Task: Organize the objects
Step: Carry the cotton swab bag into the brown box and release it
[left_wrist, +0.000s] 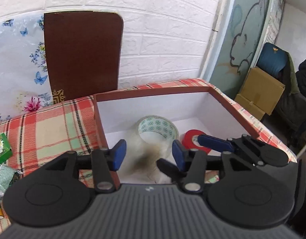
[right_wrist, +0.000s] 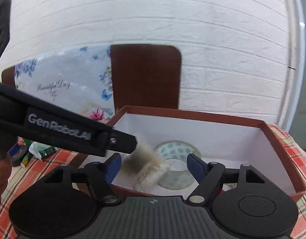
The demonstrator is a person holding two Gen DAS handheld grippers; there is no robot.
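Observation:
A brown-rimmed box with white inside point(left_wrist: 232, 107) point(right_wrist: 272, 137) stands on the plaid table. In it lie a clear tape roll with a green-patterned core point(left_wrist: 157, 128) point(right_wrist: 176, 153), a red tape roll point(left_wrist: 189, 139) and a fluffy cream-and-dark fur item point(left_wrist: 142, 159) point(right_wrist: 142, 162). My left gripper point(left_wrist: 149, 155) is open over the box's near-left part, its fingers on either side of the fur item, apart from it. My right gripper point(right_wrist: 153, 166) is open above the box's near edge, empty. It also shows in the left wrist view point(left_wrist: 212, 142), and the left gripper's body point(right_wrist: 63, 127) crosses the right wrist view.
A green packet point(left_wrist: 1, 147) and other wrappers point(left_wrist: 3, 176) lie on the plaid cloth left of the box, with a dark tape roll point(right_wrist: 18, 154). A brown board point(left_wrist: 81, 53) and a floral sheet point(left_wrist: 15, 69) lean on the white brick wall. Cardboard boxes point(left_wrist: 260, 91) stand to the right.

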